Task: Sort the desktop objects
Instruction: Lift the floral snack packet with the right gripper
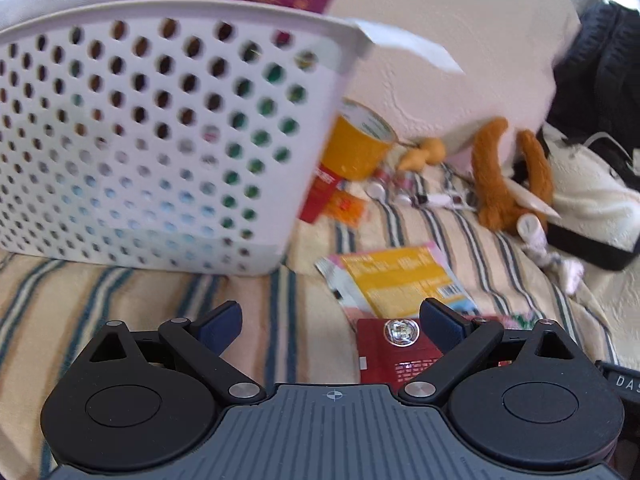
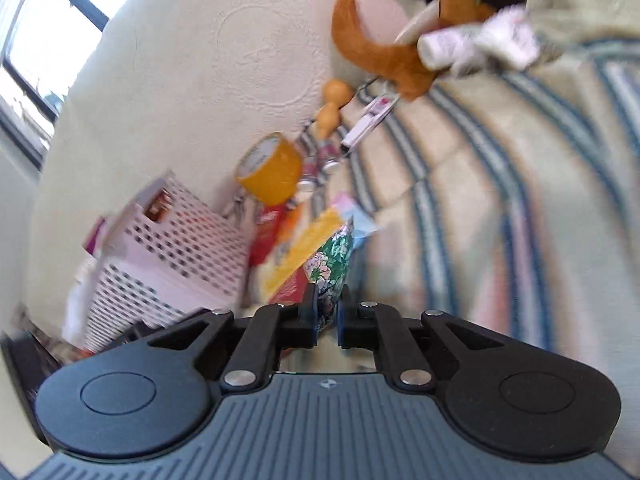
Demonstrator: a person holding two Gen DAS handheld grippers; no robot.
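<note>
The right gripper is pinching a floral packet above the striped bedspread, seemingly carrying it toward the white basket, while the left gripper is hovering spread and empty.

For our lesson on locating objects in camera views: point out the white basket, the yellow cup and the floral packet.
basket [image 1: 132, 140], left wrist view, on its perforated front wall.
yellow cup [image 1: 354, 152], left wrist view, on its yellow side.
floral packet [image 2: 332, 264], right wrist view, on the flowered face above the fingers.
</note>
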